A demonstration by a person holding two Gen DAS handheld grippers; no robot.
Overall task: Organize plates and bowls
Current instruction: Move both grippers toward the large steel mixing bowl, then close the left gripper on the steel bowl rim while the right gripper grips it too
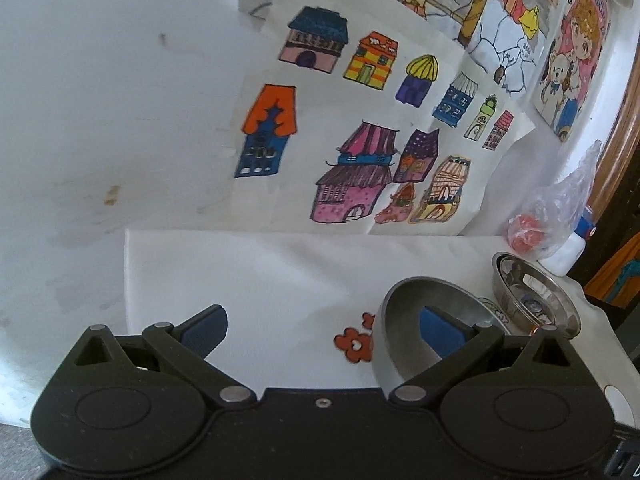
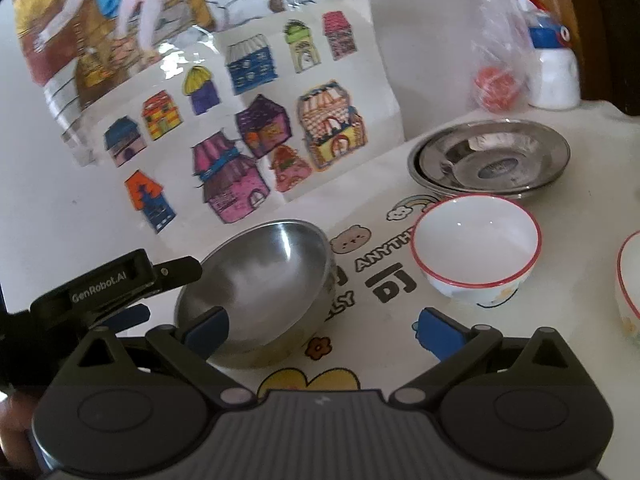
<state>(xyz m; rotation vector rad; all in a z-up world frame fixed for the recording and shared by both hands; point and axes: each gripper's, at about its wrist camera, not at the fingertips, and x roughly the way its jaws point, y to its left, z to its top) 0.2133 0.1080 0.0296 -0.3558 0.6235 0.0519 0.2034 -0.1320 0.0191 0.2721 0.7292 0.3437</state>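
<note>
Steel, dull grey: bowl [image 1: 400,320] at lower right of the left wrist view, on a white printed tablecloth [image 1: 280,280]. Left gripper [image 1: 320,324] spread wide, pinching nothing. One blue pad [image 1: 438,330] down inside the bowl, the other out over bare cloth. Looks like a reach to straddle the bowl's wall before closing on it.

In the right wrist view, same steel bowl [image 2: 272,272] at lower centre, leaning with its mouth toward the lens. Probably tipped by that inner pad; cannot tell whether lifted off the cloth. Right gripper [image 2: 324,328] also spread and empty, low over the cloth, waiting beside the bowl.

Right of centre, white bowl with a red rim [image 2: 476,248], upright, likely a nesting partner for its twin [image 2: 628,280] cut by the right edge. Upper right, steel plates [image 2: 488,160] already stacked in one pile. Behind, drawings of houses [image 2: 240,120] against the wall.
</note>
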